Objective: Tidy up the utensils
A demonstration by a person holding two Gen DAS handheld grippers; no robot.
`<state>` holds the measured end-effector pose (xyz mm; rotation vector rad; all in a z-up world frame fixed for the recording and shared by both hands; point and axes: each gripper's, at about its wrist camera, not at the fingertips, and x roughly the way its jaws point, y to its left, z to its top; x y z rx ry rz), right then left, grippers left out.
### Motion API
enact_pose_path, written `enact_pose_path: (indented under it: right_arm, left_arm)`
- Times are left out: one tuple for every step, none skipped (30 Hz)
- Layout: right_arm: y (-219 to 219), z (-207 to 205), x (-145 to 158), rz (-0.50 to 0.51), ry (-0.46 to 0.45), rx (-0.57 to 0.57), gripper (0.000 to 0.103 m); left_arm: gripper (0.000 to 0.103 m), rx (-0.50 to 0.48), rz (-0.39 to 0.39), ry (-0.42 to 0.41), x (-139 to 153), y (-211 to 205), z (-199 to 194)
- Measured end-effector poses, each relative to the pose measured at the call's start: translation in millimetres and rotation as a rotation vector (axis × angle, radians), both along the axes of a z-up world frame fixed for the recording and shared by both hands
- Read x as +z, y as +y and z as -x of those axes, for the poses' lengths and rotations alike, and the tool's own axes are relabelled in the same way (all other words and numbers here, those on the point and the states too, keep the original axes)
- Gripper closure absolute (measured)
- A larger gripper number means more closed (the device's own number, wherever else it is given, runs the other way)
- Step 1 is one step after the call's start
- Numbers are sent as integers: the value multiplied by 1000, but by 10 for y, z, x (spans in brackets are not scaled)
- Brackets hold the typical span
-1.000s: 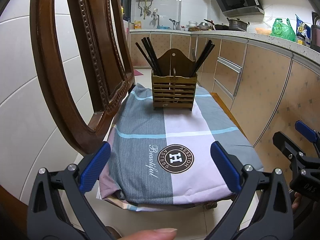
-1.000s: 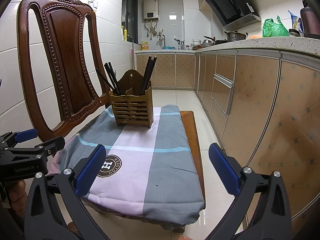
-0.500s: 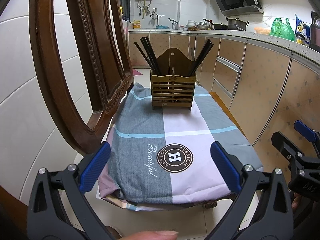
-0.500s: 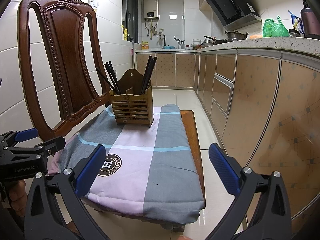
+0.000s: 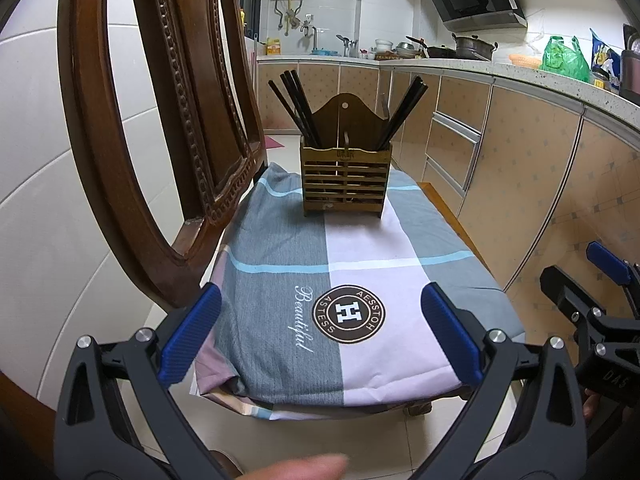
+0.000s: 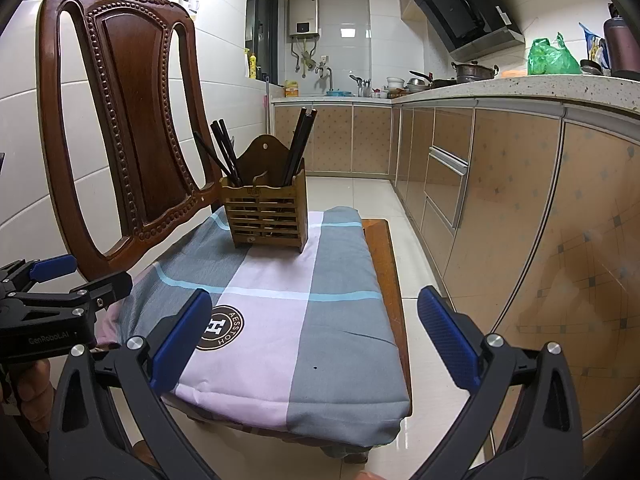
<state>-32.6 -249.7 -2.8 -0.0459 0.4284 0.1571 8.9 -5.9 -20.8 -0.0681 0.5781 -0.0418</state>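
A slatted wooden utensil holder (image 5: 343,181) stands at the far end of a cloth-covered chair seat (image 5: 360,264); it also shows in the right wrist view (image 6: 265,216). Black chopsticks lean out of its left compartment (image 5: 295,108) and its right compartment (image 5: 402,114); both bundles also show in the right wrist view (image 6: 226,156) (image 6: 299,144). My left gripper (image 5: 320,334) is open and empty, at the near edge of the seat. My right gripper (image 6: 314,334) is open and empty, over the seat's near right corner.
The carved wooden chair back (image 6: 120,120) rises along the left side of the seat. Kitchen cabinets (image 6: 500,200) run along the right, with a tiled floor strip (image 6: 424,280) between. The counter (image 5: 520,68) carries pots and a green bag.
The left wrist view has crept slightly forward and down toward the holder. Both grippers stay open and empty.
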Motion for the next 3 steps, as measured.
enact_pose_path:
  right_arm:
    - [1,2,0,0,0,-1,3]
    - [2,-2,0,0,-1,0,3]
    - [1,0,0,-1,-1,0,3]
  left_arm:
    - [4,-1,3,0,0,4,2]
    - [4,-2,7,2,1,14,-1]
    - [4,-4,11,3,2,23,-4]
